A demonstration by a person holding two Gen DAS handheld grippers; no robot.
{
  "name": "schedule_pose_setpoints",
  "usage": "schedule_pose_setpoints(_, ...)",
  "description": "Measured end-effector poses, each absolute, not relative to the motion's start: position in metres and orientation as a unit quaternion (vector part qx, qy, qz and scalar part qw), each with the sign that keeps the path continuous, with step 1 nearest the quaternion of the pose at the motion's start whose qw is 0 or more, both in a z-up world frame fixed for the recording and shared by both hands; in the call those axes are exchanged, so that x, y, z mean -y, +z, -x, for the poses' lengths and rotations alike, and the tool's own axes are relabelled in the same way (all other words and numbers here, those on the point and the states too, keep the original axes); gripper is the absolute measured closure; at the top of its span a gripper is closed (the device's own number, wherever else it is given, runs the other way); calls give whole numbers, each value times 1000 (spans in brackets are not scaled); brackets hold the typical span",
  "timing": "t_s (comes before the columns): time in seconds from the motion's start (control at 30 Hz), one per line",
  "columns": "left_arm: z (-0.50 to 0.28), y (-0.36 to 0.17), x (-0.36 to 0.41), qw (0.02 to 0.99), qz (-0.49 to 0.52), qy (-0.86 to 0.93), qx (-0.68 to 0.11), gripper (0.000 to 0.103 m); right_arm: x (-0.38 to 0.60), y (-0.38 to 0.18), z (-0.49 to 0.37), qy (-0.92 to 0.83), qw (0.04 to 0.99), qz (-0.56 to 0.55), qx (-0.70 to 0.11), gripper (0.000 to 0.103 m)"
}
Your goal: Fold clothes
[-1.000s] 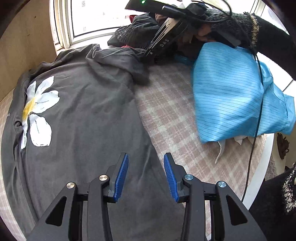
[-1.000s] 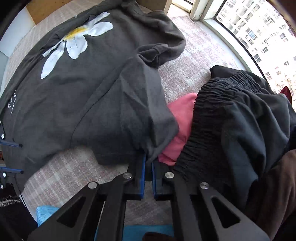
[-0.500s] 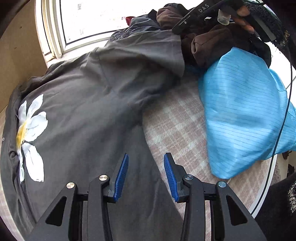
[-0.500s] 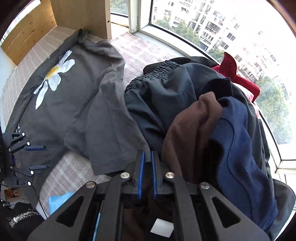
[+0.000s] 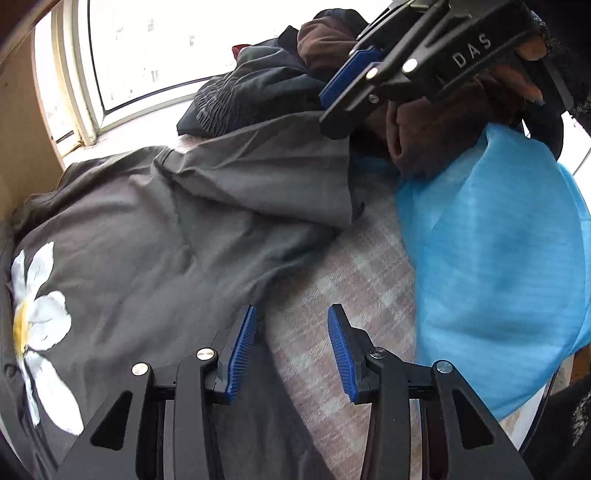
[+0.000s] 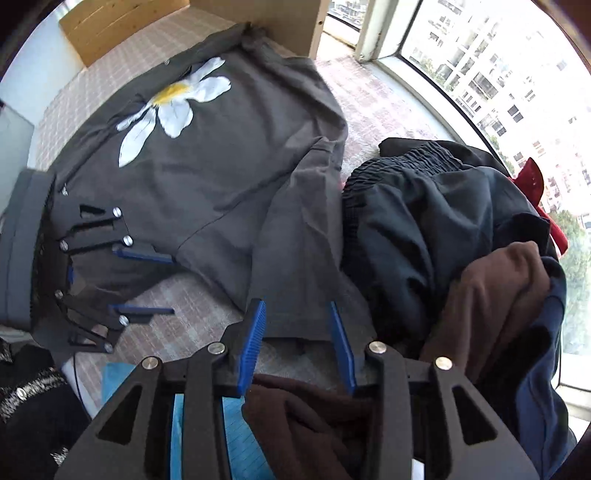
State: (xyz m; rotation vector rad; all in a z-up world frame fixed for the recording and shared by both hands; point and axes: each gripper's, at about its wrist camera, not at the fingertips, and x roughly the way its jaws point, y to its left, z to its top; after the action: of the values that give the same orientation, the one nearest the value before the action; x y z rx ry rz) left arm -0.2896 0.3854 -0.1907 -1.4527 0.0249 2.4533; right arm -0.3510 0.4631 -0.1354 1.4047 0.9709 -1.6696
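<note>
A dark grey T-shirt [image 5: 147, 258] [image 6: 229, 162] with a white daisy print [image 6: 173, 107] lies spread on the checked tabletop [image 5: 354, 295]. Its sleeve [image 5: 266, 188] [image 6: 299, 258] is pulled out flat toward the clothes pile. My left gripper [image 5: 291, 317] [image 6: 144, 284] is open, low over the shirt's side edge where it meets the cloth, holding nothing. Over the sleeve's hem hovers my right gripper [image 6: 297, 314] [image 5: 351, 74], open, with a person's hand behind it in the left wrist view.
A pile of clothes [image 6: 443, 236] with black shorts, brown and navy garments sits by the window. A light blue garment [image 5: 495, 258] lies at the table's right. A wooden panel [image 6: 258, 22] stands behind the shirt.
My right gripper, shut on the sleeve hem earlier, pulled the sleeve outward and has now opened, leaving it flat. My left gripper stayed open and shifted toward the shirt's side edge.
</note>
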Motion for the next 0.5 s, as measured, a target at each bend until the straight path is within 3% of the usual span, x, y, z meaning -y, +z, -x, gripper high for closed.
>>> schedule_pose_setpoints(0.1,268,-194,-371,123,517,847,-9,64,-463,-158,348,-646,345,-540,-416,67)
schedule_pose_setpoints(0.37,238,-194,-349,110,521,846,20,64,-459,-198,363,-615,329,-576,-427,70)
schedule_pose_setpoints(0.4,239,-193,-348,110,518,848,23,64,-461,-200,365,-616,321,-574,-433,79)
schedule_pose_setpoints(0.43,239,-192,-348,111,515,850,23,64,-463,-200,367,-617,312,-572,-441,97)
schedule_pose_setpoints(0.5,241,-189,-349,113,510,853,23,64,-469,-194,372,-616,316,-589,-417,101)
